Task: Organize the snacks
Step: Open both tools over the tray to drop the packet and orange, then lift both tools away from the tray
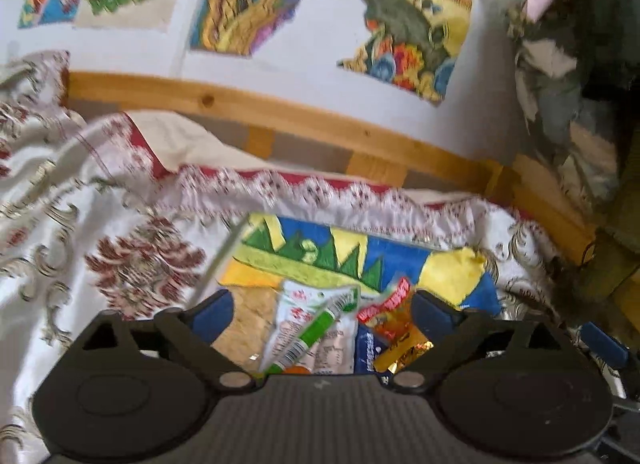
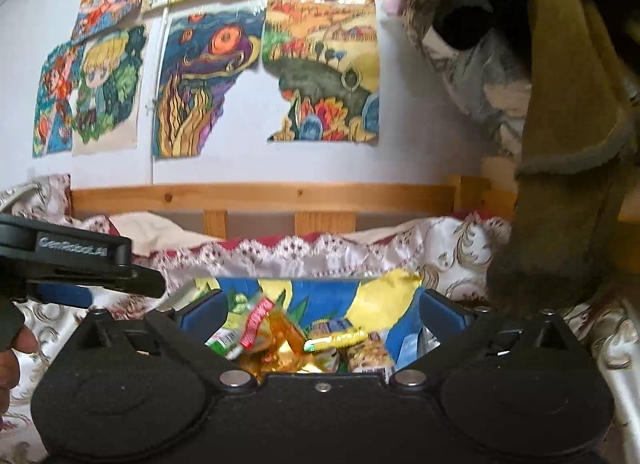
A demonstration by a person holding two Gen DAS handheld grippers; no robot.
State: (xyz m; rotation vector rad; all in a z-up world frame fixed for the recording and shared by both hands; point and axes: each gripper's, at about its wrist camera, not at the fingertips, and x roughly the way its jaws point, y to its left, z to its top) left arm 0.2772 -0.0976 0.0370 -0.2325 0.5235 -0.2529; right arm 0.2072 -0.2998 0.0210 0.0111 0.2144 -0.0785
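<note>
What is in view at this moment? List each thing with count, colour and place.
snack packets: a pile, count unclear; white-green, red-orange, gold, blue; low centre, between the tong tips
colourful bag: one; blue, yellow, green; on the bedspread, around the snacks
bedspread: one; white with red and gold pattern; over the bed
wooden bed rail: one; pine; against the wall
drawings: several; multicoloured; on the white wall
hanging clothes: some; olive, dark, patterned; upper right
left tongs: black, blue pads; open, holding nothing
right tongs: black, blue pads; open, holding nothing
hand: one; left edge of right view
</note>
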